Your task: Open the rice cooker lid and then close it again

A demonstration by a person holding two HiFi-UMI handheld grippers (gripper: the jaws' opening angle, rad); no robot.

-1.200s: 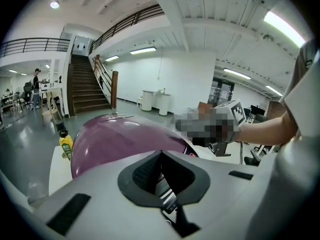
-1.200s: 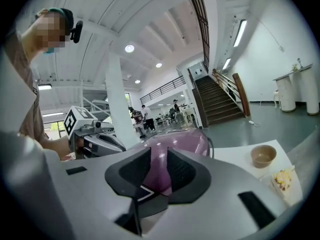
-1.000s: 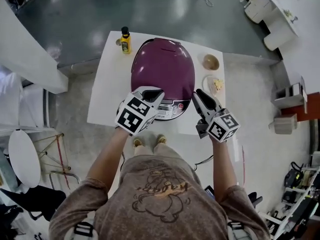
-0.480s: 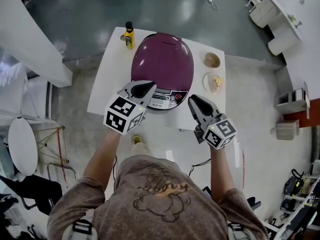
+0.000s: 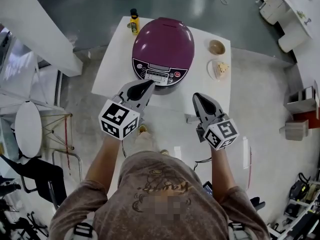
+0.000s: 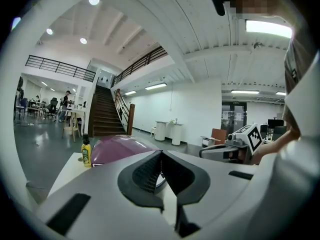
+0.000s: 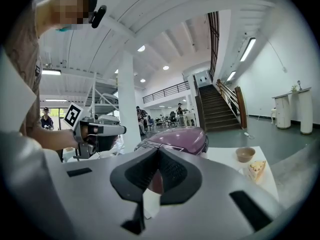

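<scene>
The purple rice cooker (image 5: 163, 46) stands on the white table (image 5: 112, 69) with its lid down and its control panel (image 5: 159, 74) facing me. My left gripper (image 5: 148, 84) hangs just in front of the panel at the table's near edge, shut and empty, clear of the cooker. My right gripper (image 5: 196, 98) hovers past the near edge to the right of the cooker; its jaws have just been closing with nothing between them, and it is shut. The cooker (image 6: 120, 148) lies ahead in the left gripper view, and ahead and slightly right as the cooker (image 7: 180, 136) in the right gripper view.
A yellow bottle (image 5: 134, 22) stands at the table's far left corner. A small bowl (image 5: 217, 47) and a plate with a cake slice (image 5: 220, 68) sit right of the cooker. A round white stool (image 5: 28, 129) and a white counter (image 5: 40, 31) stand on the left.
Both grippers have drawn back from the cooker's front toward me, uncovering the control panel. The lid stays down.
</scene>
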